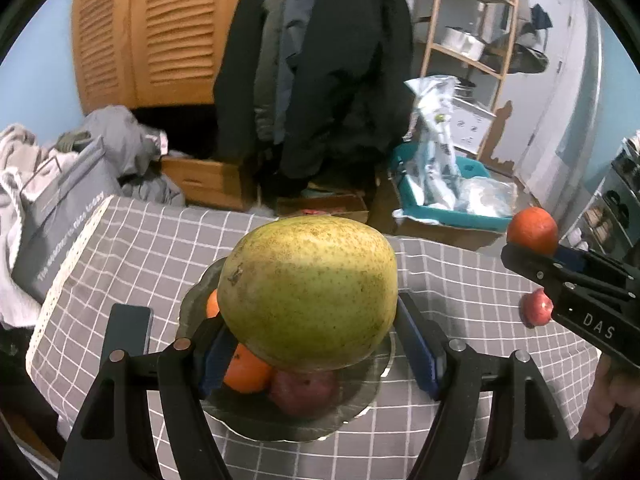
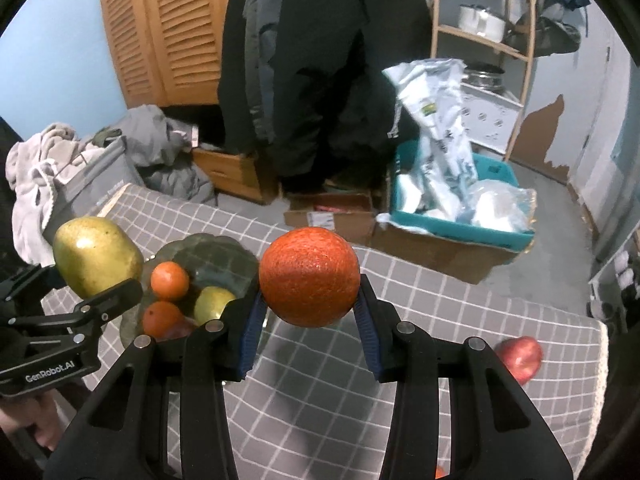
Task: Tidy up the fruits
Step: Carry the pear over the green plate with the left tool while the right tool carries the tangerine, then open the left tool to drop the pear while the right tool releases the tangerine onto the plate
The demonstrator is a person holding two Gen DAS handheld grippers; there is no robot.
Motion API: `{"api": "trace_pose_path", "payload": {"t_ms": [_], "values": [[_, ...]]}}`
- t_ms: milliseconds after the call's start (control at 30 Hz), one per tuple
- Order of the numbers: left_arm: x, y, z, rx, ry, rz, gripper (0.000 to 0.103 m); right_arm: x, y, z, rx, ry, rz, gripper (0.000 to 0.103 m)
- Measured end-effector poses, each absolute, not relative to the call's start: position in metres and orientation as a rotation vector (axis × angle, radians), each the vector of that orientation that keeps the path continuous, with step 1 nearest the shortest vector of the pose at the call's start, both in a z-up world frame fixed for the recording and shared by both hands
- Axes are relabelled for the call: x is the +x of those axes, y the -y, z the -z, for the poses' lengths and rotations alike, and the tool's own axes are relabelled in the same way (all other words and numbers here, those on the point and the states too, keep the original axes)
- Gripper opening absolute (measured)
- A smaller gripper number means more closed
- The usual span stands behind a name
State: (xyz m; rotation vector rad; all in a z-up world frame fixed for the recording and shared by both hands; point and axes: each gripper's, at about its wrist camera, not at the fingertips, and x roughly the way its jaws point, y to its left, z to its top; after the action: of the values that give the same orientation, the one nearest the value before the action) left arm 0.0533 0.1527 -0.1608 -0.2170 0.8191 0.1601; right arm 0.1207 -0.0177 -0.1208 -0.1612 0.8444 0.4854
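My left gripper (image 1: 316,340) is shut on a big yellow-green pear (image 1: 308,292) and holds it just above a dark glass bowl (image 1: 360,404). In the bowl lie oranges (image 1: 246,372) and a red apple (image 1: 304,392). My right gripper (image 2: 310,320) is shut on a large orange (image 2: 309,276), in the air to the right of the bowl (image 2: 224,254). The right wrist view shows two small oranges (image 2: 169,280) and a yellow-green fruit (image 2: 212,302) in the bowl, with the left gripper's pear (image 2: 96,256) over its left rim. A red apple (image 2: 520,358) lies loose on the checked tablecloth (image 2: 460,340) at the right.
The table's far edge drops to a cluttered floor: a teal bin of plastic bags on a cardboard box (image 2: 452,216), a grey bag with laundry (image 1: 60,208), hanging dark coats (image 1: 320,80) and a wooden shelf rack (image 2: 488,52). A hand (image 1: 608,404) grips the right tool.
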Motion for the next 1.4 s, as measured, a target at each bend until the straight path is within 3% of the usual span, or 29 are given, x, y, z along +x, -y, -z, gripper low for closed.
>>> {"api": "trace_pose_path", "payload": {"t_ms": [867, 967, 1167, 1400], "values": [[0.084, -0.192, 0.250, -0.300, -1.031, -0.218, 0.075, 0.154, -0.036, 0.198, -0.163, -1.003, -0.566, 0.042], [0.085, -0.192, 0.248, -0.289, -1.014, -0.215, 0.065, 0.156, -0.036, 0.201, -0.161, -1.011, -0.567, 0.042], [0.089, -0.185, 0.243, -0.243, -1.006, -0.213, 0.065, 0.160, -0.041, 0.206, -0.160, -1.028, -0.582, 0.042], [0.078, -0.205, 0.239, -0.325, -0.984, -0.271, 0.076, 0.169, -0.055, 0.216, -0.176, -1.051, -0.619, 0.042]]}}
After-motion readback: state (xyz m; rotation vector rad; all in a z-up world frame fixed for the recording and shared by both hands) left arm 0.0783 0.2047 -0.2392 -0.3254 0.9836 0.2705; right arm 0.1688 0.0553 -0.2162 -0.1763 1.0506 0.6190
